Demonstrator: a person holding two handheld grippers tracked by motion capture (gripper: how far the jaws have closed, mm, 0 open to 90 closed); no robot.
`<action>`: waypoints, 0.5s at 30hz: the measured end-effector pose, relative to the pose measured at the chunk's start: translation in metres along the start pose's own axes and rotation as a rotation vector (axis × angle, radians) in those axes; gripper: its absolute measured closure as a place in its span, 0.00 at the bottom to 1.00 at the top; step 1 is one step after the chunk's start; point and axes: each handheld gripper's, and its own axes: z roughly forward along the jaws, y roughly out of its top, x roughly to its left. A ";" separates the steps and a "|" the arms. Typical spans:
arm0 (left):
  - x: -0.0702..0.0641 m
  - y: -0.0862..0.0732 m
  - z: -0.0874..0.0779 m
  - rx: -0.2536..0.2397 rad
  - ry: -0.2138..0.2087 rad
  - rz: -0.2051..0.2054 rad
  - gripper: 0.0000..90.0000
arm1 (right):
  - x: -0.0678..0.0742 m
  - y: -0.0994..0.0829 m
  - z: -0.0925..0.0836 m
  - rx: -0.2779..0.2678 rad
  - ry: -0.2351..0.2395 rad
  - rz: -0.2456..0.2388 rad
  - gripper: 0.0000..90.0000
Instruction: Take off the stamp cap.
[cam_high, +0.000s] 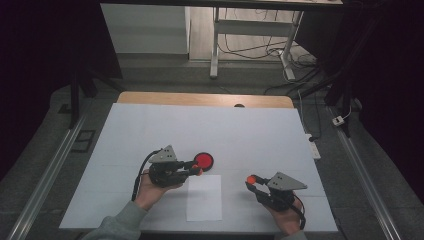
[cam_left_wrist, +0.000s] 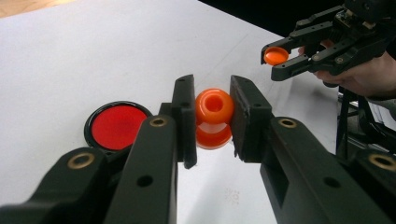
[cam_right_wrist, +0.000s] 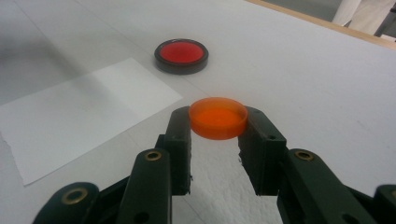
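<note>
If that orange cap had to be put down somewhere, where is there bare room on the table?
Plenty. The far half of the white table, beyond the red disc in its black ring, is bare, as is the near stretch between the white paper sheet and the right tool holding the orange cap. It is crowded around the left tool, which grips an orange bottle beside the disc.

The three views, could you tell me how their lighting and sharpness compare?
High view: dim, dark at both sides, the white table evenly lit. Left gripper view: the orange bottle sharp, its near jaws soft. Right gripper view: the orange cap sharp, the red disc farther off slightly soft.
</note>
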 end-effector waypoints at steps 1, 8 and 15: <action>0.000 0.000 0.000 0.000 0.000 0.000 0.81 | -0.001 0.000 -0.001 0.001 -0.003 0.005 0.72; 0.001 0.001 -0.001 -0.002 0.007 0.005 0.81 | -0.002 -0.001 -0.001 -0.002 -0.006 0.008 0.72; 0.002 0.002 0.001 -0.001 0.009 0.006 0.81 | -0.001 0.000 0.000 -0.006 -0.005 0.001 0.72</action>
